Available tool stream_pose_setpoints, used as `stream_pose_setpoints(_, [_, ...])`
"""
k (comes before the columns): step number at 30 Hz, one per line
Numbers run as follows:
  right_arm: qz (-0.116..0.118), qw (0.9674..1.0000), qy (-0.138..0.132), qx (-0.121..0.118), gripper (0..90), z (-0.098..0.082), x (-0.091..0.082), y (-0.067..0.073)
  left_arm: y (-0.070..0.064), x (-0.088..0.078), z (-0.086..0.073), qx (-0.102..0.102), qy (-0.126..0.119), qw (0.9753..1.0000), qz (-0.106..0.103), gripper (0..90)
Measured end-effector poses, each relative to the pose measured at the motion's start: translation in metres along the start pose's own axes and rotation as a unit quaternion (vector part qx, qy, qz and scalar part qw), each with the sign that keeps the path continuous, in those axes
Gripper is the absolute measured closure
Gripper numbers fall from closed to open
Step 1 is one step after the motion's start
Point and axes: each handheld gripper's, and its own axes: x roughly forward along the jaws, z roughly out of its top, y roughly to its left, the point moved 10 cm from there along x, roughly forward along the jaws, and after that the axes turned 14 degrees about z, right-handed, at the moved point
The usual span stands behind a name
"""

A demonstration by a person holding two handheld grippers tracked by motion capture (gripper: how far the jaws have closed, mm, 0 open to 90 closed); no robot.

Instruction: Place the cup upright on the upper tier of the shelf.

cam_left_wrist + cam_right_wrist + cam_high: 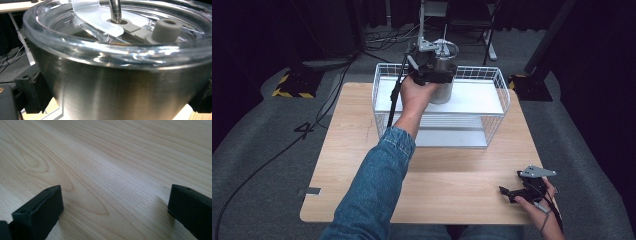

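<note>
Dark curtains are closing off the room all around, and grey carpet (262, 130) is spreading beneath a pale wooden table (362, 150), cables snaking across the floor beyond it. A white wire rack (497, 82) is standing at the table's far side, its flat white shelf (477, 100) catching the light. I'm reaching my left gripper (432, 70) out over that shelf, jaws clamped on either side of a steel tumbler (120, 87) with a clear lid (75, 47) and a metal straw (115, 11). My right gripper (524, 187) is resting near the table's near right corner, jaws spread wide apart over bare wood grain (112, 170), gripping nothing.
</note>
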Motion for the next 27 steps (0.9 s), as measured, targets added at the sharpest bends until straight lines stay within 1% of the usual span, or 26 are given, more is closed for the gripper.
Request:
stream_pose_setpoints(2, [0.000,1.0000,0.000,0.000,0.1,0.000,0.000,0.000,-0.002,0.000,0.000,0.009,0.002,1.0000,0.003,3.5])
stream_pose_setpoints(3, [0.000,1.0000,0.000,0.000,0.1,0.000,0.000,0.000,-0.002,0.000,0.000,0.010,0.001,0.9999,0.006,3.5])
stream_pose_setpoints(10, [0.000,1.0000,0.000,0.000,0.1,0.000,0.000,0.000,-0.002,0.001,0.000,0.009,-0.001,1.0000,0.003,3.5])
stream_pose_setpoints(16, [0.000,1.0000,0.000,0.000,0.1,0.000,0.000,0.000,0.000,0.002,-0.001,0.008,0.002,1.0000,-0.004,3.0])
stream_pose_setpoints(18, [0.000,1.0000,0.000,0.000,0.1,0.000,0.000,0.000,0.001,0.002,-0.001,0.002,0.007,1.0000,-0.006,0.0])
stream_pose_setpoints(19, [0.000,1.0000,0.000,0.000,0.2,0.000,0.000,0.000,0.001,0.002,-0.002,0.003,0.008,0.9999,-0.009,0.0])
stream_pose_setpoints(22, [0.000,1.0000,0.000,0.000,0.2,0.000,0.000,0.000,0.002,-0.001,0.000,0.009,-0.002,0.9999,-0.013,0.0])
stream_pose_setpoints(25, [0.000,1.0000,0.000,0.000,0.1,0.000,0.000,0.000,0.003,-0.006,0.003,0.007,-0.018,0.9996,-0.020,0.0])
stream_pose_setpoints(27, [0.000,1.0000,0.000,0.000,0.2,0.000,0.000,0.000,0.004,-0.009,0.003,0.010,-0.021,0.9995,-0.024,0.0])
